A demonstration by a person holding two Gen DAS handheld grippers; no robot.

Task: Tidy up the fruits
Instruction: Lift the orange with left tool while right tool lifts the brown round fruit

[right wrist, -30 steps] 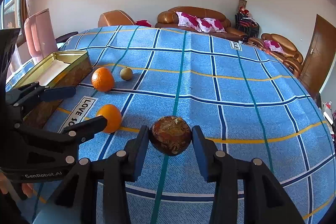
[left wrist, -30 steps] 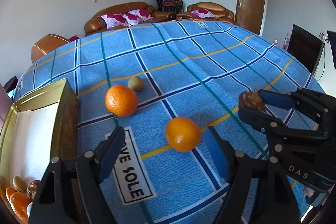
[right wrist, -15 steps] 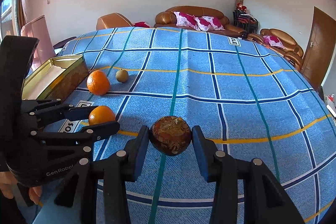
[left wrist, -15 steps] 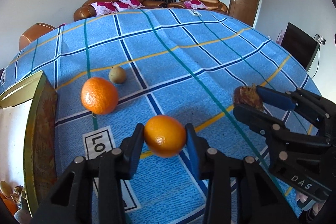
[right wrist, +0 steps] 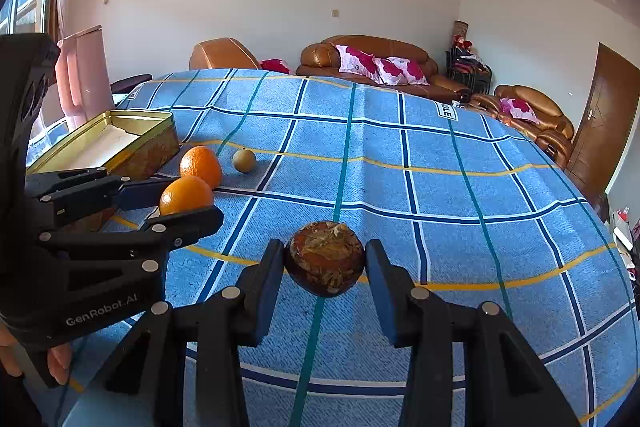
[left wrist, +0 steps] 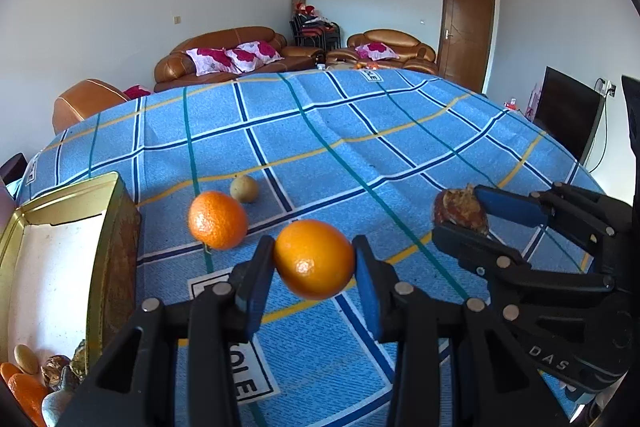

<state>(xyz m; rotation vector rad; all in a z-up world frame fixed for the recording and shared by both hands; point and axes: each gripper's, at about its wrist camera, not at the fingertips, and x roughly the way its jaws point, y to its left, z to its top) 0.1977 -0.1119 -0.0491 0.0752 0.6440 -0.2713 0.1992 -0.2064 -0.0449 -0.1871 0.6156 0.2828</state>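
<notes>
My left gripper [left wrist: 314,247] is shut on an orange [left wrist: 314,259], low over the blue checked cloth. In the right wrist view the same left gripper [right wrist: 180,205] and its orange [right wrist: 186,195] sit at the left. My right gripper [right wrist: 325,255] is shut on a brown, rough-skinned fruit [right wrist: 326,259]. It also shows at the right of the left wrist view, as the right gripper [left wrist: 460,213] with the brown fruit [left wrist: 460,209]. A second orange [left wrist: 218,221] and a small tan fruit [left wrist: 244,189] lie on the cloth beside the gold tin [left wrist: 108,267].
The gold tin [right wrist: 140,147] stands open at the table's left edge, with several fruits [left wrist: 24,387] in its near corner. A hand [right wrist: 56,363] grips the left tool. Brown sofas [left wrist: 224,55] and a dark screen [left wrist: 568,111] stand beyond the table.
My left gripper went from wide open around the orange to shut on it, then tipped up slightly. The right gripper kept still with the brown fruit.
</notes>
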